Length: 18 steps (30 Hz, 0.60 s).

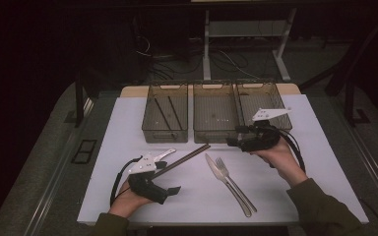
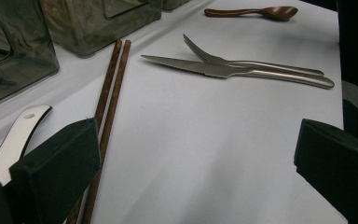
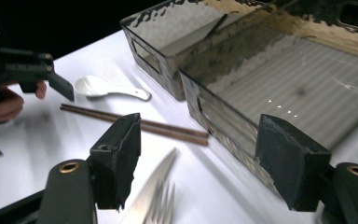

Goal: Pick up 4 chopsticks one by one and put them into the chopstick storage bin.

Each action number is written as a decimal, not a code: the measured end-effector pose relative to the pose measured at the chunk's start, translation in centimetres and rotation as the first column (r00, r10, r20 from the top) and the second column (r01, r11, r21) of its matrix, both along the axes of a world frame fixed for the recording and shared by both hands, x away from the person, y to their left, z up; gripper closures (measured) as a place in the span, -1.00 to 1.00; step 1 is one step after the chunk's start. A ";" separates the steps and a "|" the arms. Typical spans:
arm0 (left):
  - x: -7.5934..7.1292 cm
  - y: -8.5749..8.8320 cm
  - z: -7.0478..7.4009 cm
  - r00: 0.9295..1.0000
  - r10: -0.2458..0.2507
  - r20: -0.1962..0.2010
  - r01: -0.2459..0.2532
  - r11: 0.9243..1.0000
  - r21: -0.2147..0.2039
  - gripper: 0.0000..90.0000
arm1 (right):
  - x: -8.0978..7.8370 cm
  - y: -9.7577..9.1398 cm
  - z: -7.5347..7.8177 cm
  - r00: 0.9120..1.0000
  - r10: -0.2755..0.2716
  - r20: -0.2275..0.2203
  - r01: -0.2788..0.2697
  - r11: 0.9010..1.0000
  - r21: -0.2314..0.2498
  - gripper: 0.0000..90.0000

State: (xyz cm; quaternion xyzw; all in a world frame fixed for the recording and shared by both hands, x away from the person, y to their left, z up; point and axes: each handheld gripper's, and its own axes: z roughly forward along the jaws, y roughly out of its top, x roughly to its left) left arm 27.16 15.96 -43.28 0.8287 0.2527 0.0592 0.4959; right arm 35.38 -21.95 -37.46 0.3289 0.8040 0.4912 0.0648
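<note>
1. Right tongs [image 1: 234, 141] hover open with nothing between the pads, just in front of the middle smoked-plastic bin [image 1: 214, 114] and above the tips of the steel knife [image 1: 221, 175] and steel fork [image 1: 235, 183].
2. Left tongs [image 1: 173, 190] sit low near the front edge of the white tabletop [image 1: 275, 196], jaws spread wide and empty.
3. Just beside the left tongs lie the brown wooden chopsticks [image 2: 109, 100] as a close pair, and a white ceramic spoon [image 3: 103, 88] rests near them.
4. Knife and fork lie touching in mid-tabletop, with bare surface around them.
5. Three bins line the far edge; the left smoked bin [image 1: 165, 115] holds two dark sticks.
6. A brown wooden spoon [image 2: 256, 11] lies well apart, toward the right edge.
</note>
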 end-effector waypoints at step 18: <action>0.1 0.1 0.3 1.000 0.022 0.003 -0.022 1.000 -0.002 -1.00 | -5.9 -4.6 -3.7 0.998 -0.059 0.026 0.060 0.997 -0.043 -0.60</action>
